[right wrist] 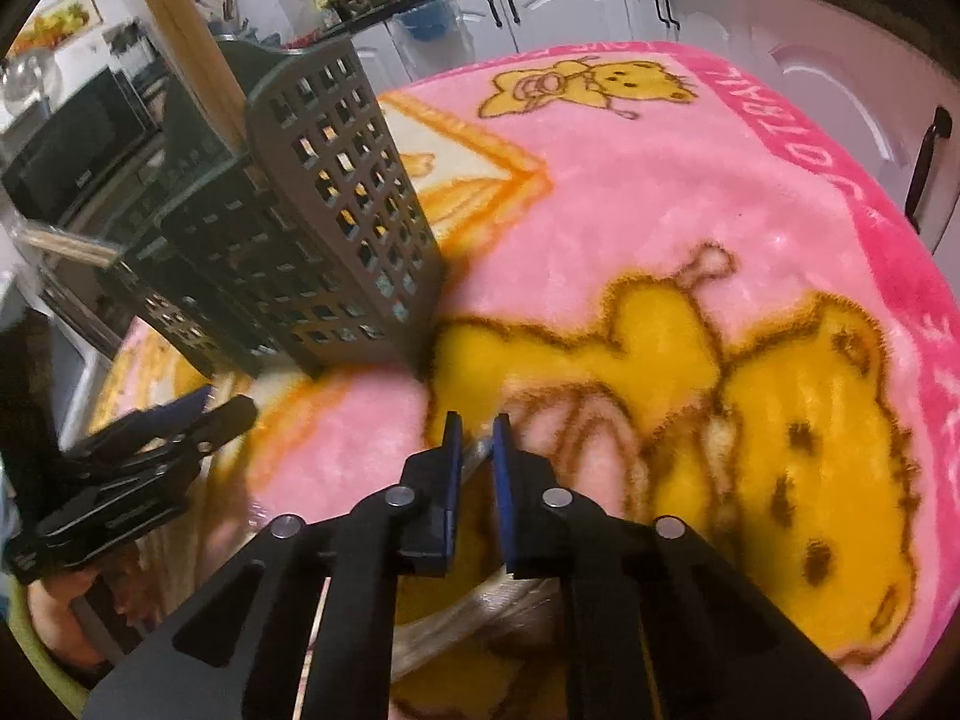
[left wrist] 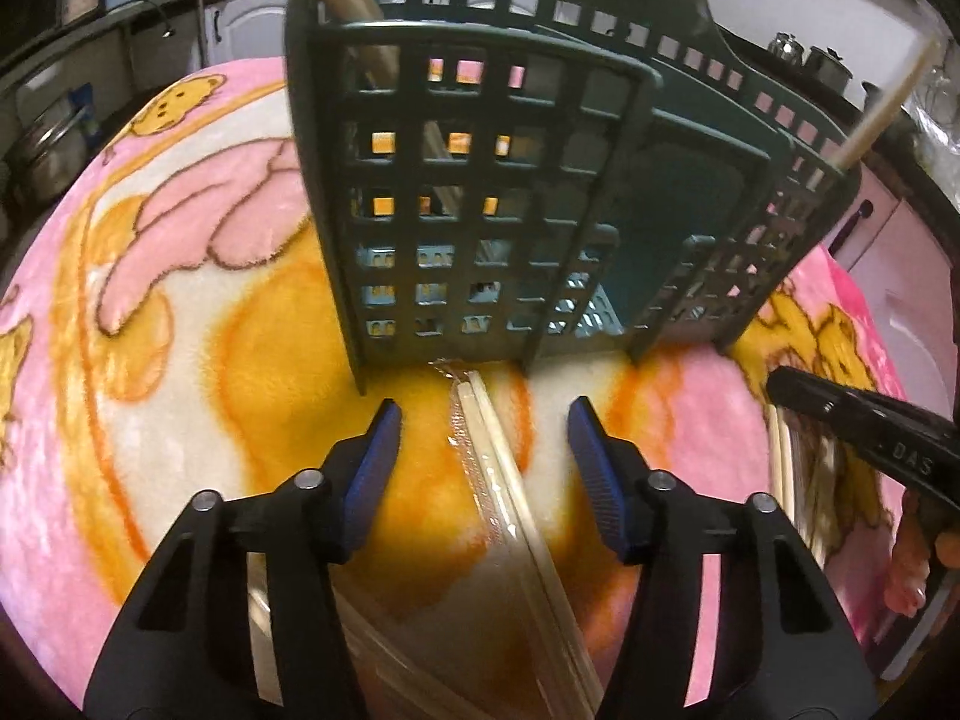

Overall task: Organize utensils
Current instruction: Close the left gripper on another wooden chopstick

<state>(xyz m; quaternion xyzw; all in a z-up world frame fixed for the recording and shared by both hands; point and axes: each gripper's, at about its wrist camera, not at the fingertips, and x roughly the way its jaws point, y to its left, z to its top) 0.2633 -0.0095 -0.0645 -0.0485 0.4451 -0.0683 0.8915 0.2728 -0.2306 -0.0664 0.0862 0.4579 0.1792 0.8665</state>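
Grippers differ: left gripper (left wrist: 483,420) spread astride wrapped chopsticks (left wrist: 492,468), right gripper (right wrist: 477,426) pinching a wrapped pair (right wrist: 474,456).

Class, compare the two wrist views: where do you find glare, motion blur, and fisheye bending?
Left wrist view: glare on the wrapped chopsticks; the green utensil caddy looks sharp but bowed. Right wrist view: the left gripper is smeared, the blanket soft, its edge curved.

— What are the grippers looking like?
— Left gripper (left wrist: 485,420): black arms, blue ribbed pads (left wrist: 373,468), silver rivets showing. Right gripper (right wrist: 477,429): looking identical, white "DAS" lettering showing.
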